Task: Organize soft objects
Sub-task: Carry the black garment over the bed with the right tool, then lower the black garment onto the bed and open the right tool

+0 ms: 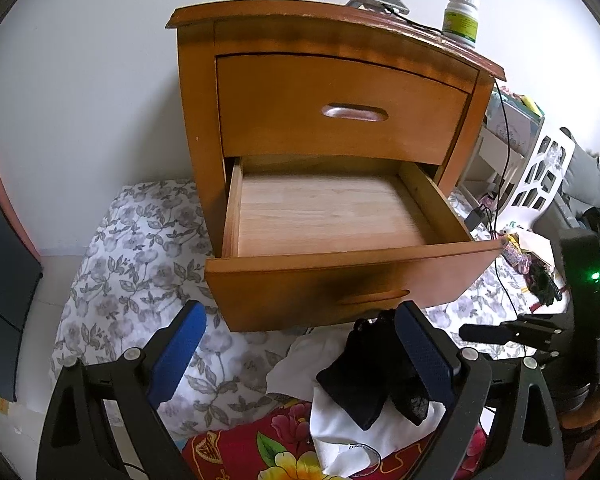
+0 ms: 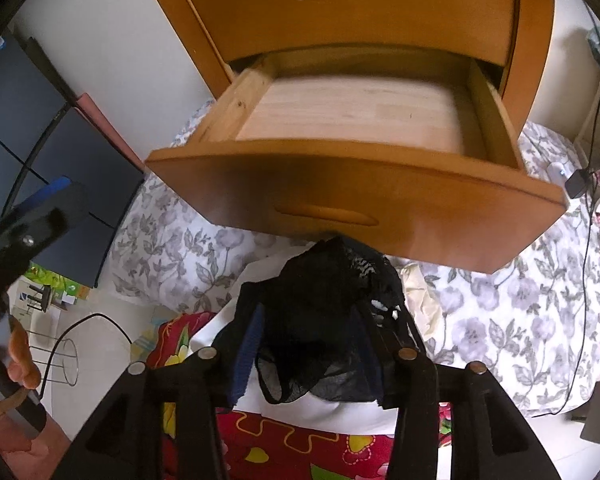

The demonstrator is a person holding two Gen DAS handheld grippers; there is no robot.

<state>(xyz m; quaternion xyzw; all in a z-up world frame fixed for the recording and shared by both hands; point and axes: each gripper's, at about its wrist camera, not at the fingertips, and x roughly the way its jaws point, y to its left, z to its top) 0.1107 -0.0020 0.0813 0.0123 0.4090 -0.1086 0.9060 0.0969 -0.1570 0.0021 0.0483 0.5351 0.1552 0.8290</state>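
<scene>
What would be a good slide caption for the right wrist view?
Right gripper straddles black lacy garment on white cloth, below the nightstand's empty open drawer.

Right gripper (image 2: 306, 350) stands with jaws parted around a black lace garment (image 2: 320, 312), which drapes over white cloth (image 2: 332, 412). Lower drawer (image 2: 360, 200) of the wooden nightstand (image 2: 532, 40) is pulled out, its floor bare. Left gripper (image 2: 32, 216) is visible at the left edge.

A home bedroom: a wooden nightstand (image 1: 332, 120) with its lower drawer (image 1: 340, 248) pulled open stands against a white wall beside floral bedding (image 1: 132, 264), a pill bottle (image 1: 462, 18) on top.
</scene>
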